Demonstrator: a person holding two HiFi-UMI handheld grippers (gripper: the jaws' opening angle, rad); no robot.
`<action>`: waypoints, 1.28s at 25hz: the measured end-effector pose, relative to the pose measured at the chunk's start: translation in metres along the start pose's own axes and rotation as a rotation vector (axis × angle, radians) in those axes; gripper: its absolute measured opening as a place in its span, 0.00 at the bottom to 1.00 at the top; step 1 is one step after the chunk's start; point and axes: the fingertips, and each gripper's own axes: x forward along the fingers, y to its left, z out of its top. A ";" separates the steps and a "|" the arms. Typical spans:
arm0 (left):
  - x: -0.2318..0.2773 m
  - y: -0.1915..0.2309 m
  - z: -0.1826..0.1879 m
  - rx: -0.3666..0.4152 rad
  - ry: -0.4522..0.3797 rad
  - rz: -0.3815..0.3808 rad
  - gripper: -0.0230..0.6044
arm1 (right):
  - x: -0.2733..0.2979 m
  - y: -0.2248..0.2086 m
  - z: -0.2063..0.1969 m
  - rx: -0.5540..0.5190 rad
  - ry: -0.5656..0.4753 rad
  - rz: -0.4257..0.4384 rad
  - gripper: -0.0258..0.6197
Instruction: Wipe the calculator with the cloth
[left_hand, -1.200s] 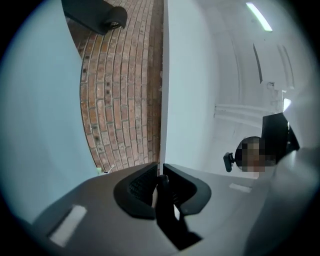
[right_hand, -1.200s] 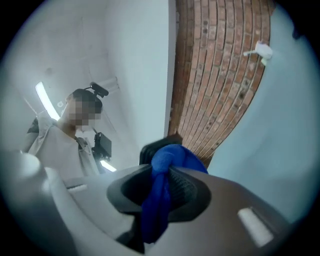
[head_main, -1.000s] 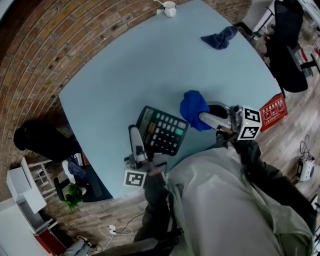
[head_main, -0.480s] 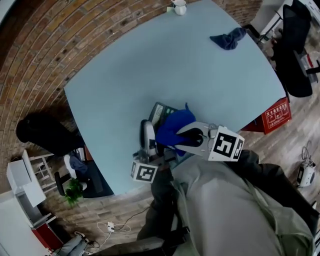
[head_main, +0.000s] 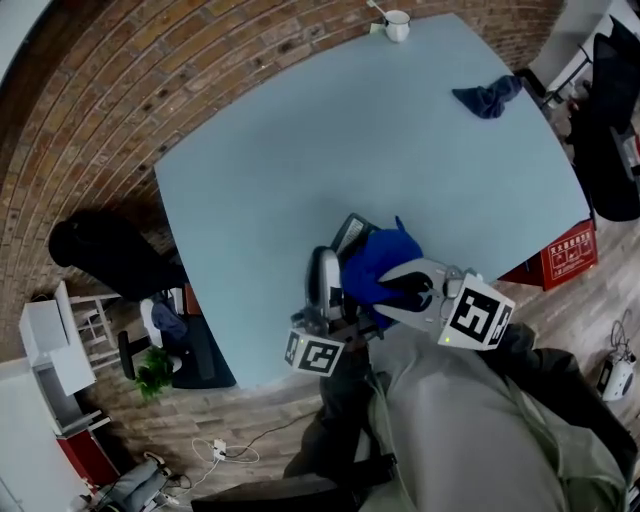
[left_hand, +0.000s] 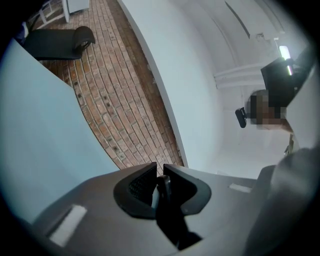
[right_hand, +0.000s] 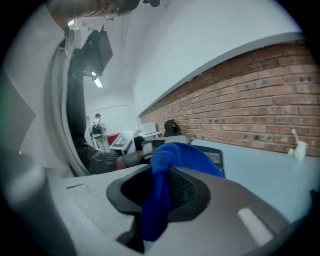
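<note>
The dark calculator (head_main: 351, 231) lies near the front edge of the light blue table (head_main: 300, 150), and only its far corner shows in the head view. A bright blue cloth (head_main: 380, 258) covers the rest. My right gripper (head_main: 395, 290) is shut on this cloth, which bunches between its jaws (right_hand: 159, 200) and drapes over the calculator (right_hand: 216, 156). My left gripper (head_main: 327, 262) is at the calculator's left edge. It is shut on the thin dark edge of the calculator (left_hand: 167, 212), which stands between the jaws of the left gripper (left_hand: 159, 172).
A second, darker blue cloth (head_main: 487, 100) lies at the table's far right. A white cup (head_main: 397, 24) stands at the far edge. A red crate (head_main: 570, 255) sits on the floor to the right, and a black seat (head_main: 110, 255) to the left. A brick wall lies beyond.
My right gripper has carried the blue cloth leftwards from beside the calculator onto it, so the keys are now covered. My left gripper keeps its hold on the edge.
</note>
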 end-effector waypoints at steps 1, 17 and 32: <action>0.000 0.000 0.002 -0.005 -0.004 -0.005 0.10 | 0.003 0.007 0.003 -0.007 -0.014 0.028 0.18; 0.001 0.008 0.000 -0.026 -0.010 0.011 0.10 | 0.011 0.018 -0.001 -0.003 0.005 0.087 0.18; 0.003 0.007 0.004 -0.043 -0.033 -0.007 0.10 | -0.015 0.006 -0.013 0.057 0.064 0.064 0.18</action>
